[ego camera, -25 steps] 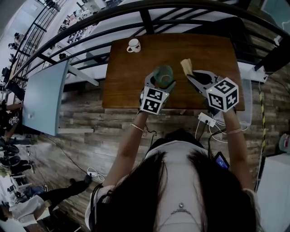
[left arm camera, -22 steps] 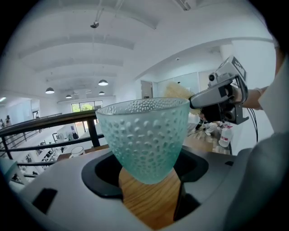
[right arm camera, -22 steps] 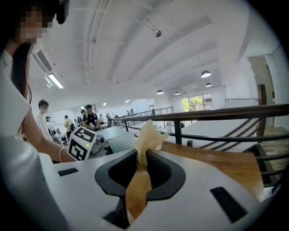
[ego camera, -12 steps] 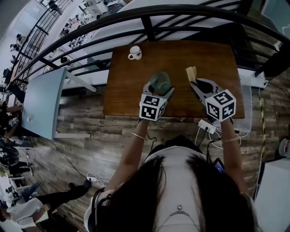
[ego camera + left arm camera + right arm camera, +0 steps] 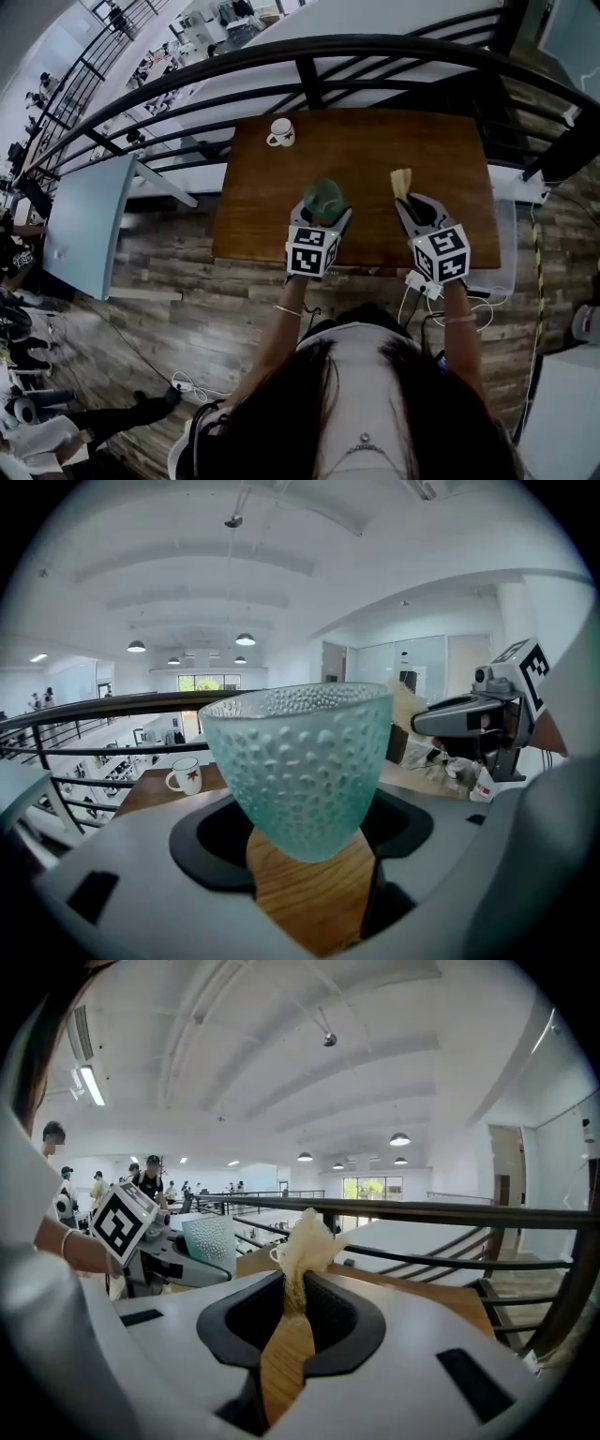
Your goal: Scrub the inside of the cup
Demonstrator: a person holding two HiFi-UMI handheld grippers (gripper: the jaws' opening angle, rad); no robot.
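— Since both tools are loaded, which step is in hand?

— The approach, by my judgement; scrubbing has not begun. The left gripper (image 5: 324, 210) stands spread wide with its pads closed on the lower body of the dimpled green cup (image 5: 305, 761), mouth up, over the near half of the wooden table (image 5: 356, 141). Whether the base touches the wood I cannot confirm. The right gripper (image 5: 409, 206) is nearly pressed together, pinching a pale sponge (image 5: 302, 1241) that projects beyond its jaws. The sponge sits at 3 o'clock from the cup, apart from it and outside the rim.

— What does the next move call for?

— The sponge must travel toward 9 o'clock, rise above the rim, then descend into the mouth. The cup may need tilting toward the sponge, with the left grip kept firm against the rubbing force.

— Anything else nearby, and any obstruction?

— A white mug (image 5: 279, 132) stands at 11 o'clock from the cup, well apart. A dark railing (image 5: 309, 70) runs at 12 o'clock beyond the table. A white power strip (image 5: 419, 281) shows at 6 o'clock below the right gripper, off the near edge. Nothing lies between sponge and cup; the cup's narrow mouth against the gripper's broad nose is the only constraint noted.
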